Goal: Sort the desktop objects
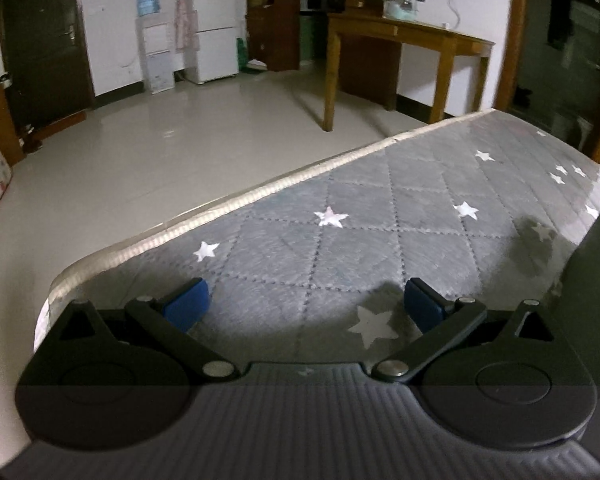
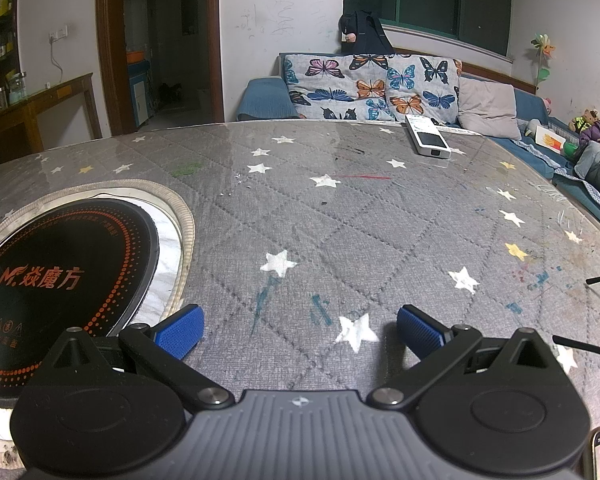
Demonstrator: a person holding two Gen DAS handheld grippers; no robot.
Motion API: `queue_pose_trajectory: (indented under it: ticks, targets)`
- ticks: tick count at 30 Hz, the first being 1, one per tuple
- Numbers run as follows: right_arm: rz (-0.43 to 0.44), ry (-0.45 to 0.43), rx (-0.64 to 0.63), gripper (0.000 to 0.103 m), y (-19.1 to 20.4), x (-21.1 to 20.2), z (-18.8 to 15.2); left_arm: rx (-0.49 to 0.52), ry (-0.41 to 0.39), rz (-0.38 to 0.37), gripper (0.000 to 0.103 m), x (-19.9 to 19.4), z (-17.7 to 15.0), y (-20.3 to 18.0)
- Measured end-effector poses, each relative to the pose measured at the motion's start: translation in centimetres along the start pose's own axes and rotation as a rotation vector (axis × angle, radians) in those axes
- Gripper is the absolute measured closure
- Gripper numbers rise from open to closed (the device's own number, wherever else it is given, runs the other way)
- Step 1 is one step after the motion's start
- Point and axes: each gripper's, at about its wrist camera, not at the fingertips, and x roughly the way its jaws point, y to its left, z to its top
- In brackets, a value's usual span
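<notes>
Both tongs are spread wide and empty: the left gripper hangs over bare quilted cover near the table edge, the right gripper beside the round black hotplate set into the table. The only loose thing I can pick out is a white remote-like device, well away at the far side by the sofa. Reaching that far risks nudging it off the rim, I'd judge (the clear overlay looks slick). A black cable trails near the right tong and could snag.
</notes>
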Motion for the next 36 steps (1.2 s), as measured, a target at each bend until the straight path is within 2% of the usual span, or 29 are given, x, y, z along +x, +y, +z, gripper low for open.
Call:
queue_pose_trajectory:
  ticks: [10,36]
  targets:
    - [0.000,0.000,0.000,0.000,0.00,0.01,0.00,-0.039,-0.004,0.053,0.000,-0.06,0.02,-0.52]
    - [0.000,0.000,0.000,0.000,0.01,0.00,0.00,-0.039,-0.009,0.057,0.000,-0.07,0.00,-0.52]
